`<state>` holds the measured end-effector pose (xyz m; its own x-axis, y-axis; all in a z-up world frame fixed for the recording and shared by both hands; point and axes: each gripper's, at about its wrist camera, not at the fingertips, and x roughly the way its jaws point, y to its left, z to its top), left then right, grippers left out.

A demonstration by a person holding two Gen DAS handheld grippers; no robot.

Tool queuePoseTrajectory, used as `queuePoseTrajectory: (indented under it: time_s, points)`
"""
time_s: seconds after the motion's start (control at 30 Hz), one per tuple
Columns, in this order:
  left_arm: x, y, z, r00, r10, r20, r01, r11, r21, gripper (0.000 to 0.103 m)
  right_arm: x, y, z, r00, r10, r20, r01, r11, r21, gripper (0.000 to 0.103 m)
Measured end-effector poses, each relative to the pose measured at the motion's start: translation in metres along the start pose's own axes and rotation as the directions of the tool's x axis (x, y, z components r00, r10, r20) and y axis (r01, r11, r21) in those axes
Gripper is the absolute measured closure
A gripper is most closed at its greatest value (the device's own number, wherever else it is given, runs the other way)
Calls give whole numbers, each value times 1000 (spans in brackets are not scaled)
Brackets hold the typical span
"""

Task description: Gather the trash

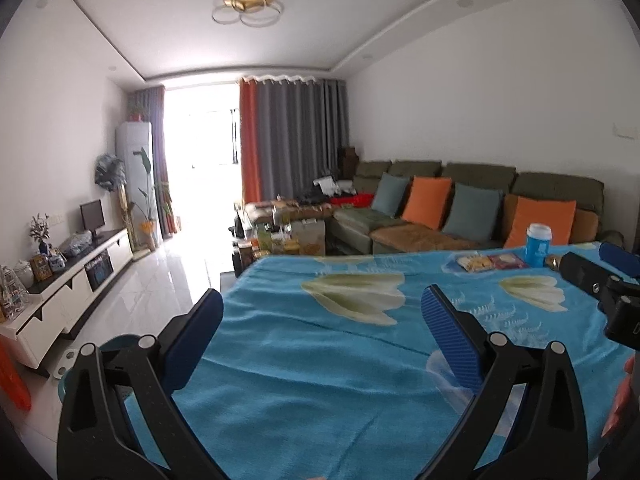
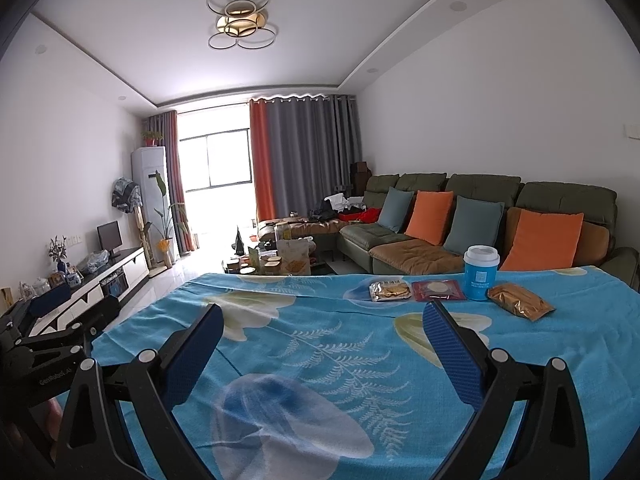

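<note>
At the far right of the table lie the trash items: a clear cracker packet (image 2: 391, 291), a red flat wrapper (image 2: 438, 290), a blue paper cup with a white lid (image 2: 481, 273) and a gold foil packet (image 2: 520, 302). The left wrist view shows the cracker packet (image 1: 474, 262), the red wrapper (image 1: 507, 261) and the cup (image 1: 538, 245) far off. My left gripper (image 1: 322, 304) is open over the blue floral cloth, nothing between its fingers. My right gripper (image 2: 322, 316) is open too, short of the trash and empty.
The table wears a blue floral cloth (image 2: 320, 360). Beyond it stand a green sofa with orange and grey cushions (image 2: 460, 216), a cluttered coffee table (image 2: 280, 264) and a white TV cabinet (image 1: 72, 288) along the left wall. A teal stool (image 1: 116, 344) sits by the table's left edge.
</note>
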<state>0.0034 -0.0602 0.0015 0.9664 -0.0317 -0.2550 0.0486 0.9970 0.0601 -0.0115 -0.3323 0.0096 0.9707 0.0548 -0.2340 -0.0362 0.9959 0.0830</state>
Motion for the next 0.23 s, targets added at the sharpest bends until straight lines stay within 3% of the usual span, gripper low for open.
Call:
queuePoseTrajectory:
  time_s: [0.13,0.23]
  points:
    - [32,6,5,987,-35,-156,35,999,-6,6,9,-15,3,998,-13,-56,15,1000,20,7]
    - [71,13,8,946,-81,-313,72,997,-38,6,20,-39,4,990,-39,-139,47,997,54,7]
